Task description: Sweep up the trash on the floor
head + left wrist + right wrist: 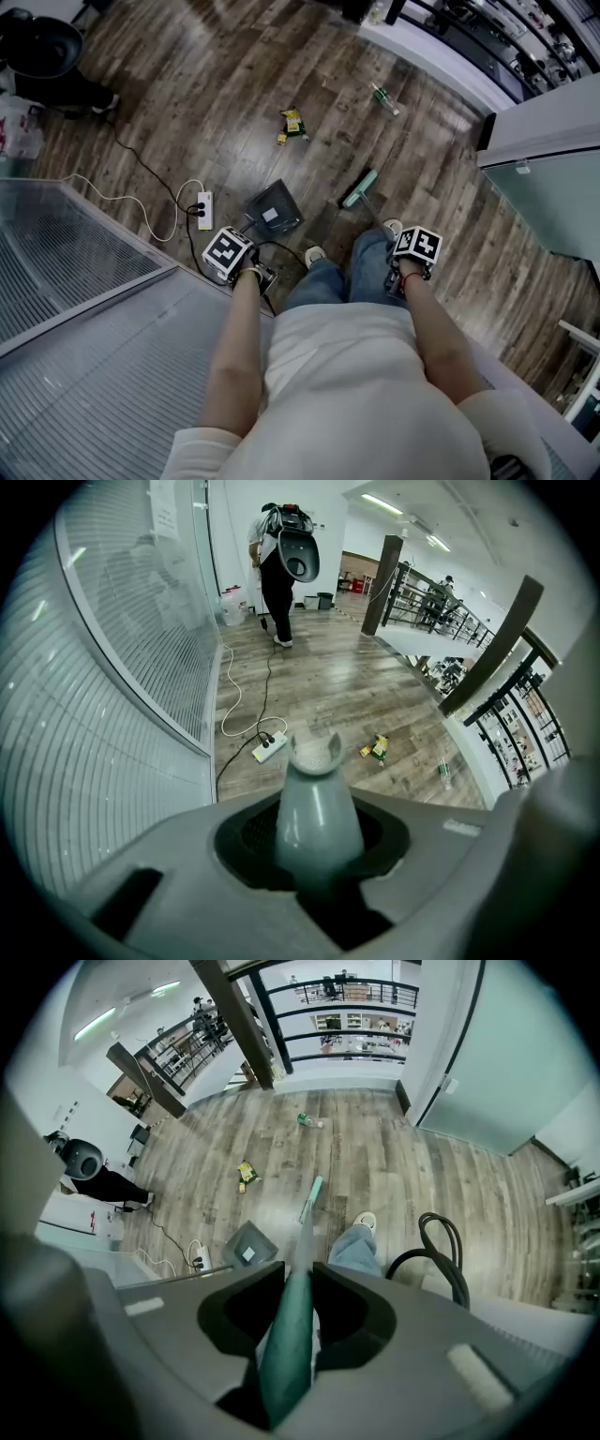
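Observation:
My left gripper (253,272) (317,846) is shut on the grey dustpan handle (315,808). The dark dustpan (274,208) rests on the wood floor in front of my feet. A teal broom handle (289,1344) sits in my right gripper (411,264) (296,1321), which is shut on it. The broom head (359,188) (311,1194) touches the floor to the right of the dustpan. Farther out lie yellow wrapper trash (292,124) (377,748) (247,1174) and a plastic bottle (384,99) (444,773) (309,1121).
A white power strip (204,210) with trailing cables lies left of the dustpan, beside a ribbed glass wall (66,253). A person (281,564) stands far down the floor. A railing (337,1030) and a white wall (544,122) bound the far and right sides.

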`<action>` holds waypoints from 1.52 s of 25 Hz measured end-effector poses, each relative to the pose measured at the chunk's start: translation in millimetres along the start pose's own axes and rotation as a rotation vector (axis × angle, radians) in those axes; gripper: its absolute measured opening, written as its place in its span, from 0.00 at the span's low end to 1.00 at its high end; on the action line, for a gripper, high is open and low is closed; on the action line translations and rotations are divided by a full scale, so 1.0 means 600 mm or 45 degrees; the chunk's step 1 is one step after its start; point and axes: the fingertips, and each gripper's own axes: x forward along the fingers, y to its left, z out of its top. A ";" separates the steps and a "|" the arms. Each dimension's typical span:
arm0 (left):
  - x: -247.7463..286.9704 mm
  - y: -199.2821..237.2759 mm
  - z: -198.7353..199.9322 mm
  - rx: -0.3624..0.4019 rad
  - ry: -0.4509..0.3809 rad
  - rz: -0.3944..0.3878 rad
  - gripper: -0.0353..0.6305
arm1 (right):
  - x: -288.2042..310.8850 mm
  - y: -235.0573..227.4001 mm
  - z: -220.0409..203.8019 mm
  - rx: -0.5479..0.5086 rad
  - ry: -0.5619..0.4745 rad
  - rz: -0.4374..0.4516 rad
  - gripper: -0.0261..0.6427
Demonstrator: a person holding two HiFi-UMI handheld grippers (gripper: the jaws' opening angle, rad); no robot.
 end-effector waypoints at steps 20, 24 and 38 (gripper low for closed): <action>-0.008 -0.004 0.006 -0.052 0.006 -0.008 0.19 | -0.031 0.099 0.130 -0.289 -0.031 0.056 0.19; -0.007 -0.008 0.010 -0.112 0.012 -0.001 0.19 | -0.025 0.126 0.167 -0.413 -0.010 0.058 0.19; 0.014 -0.036 0.077 -0.394 -0.037 0.037 0.19 | -0.018 0.280 0.305 -0.823 0.014 0.073 0.19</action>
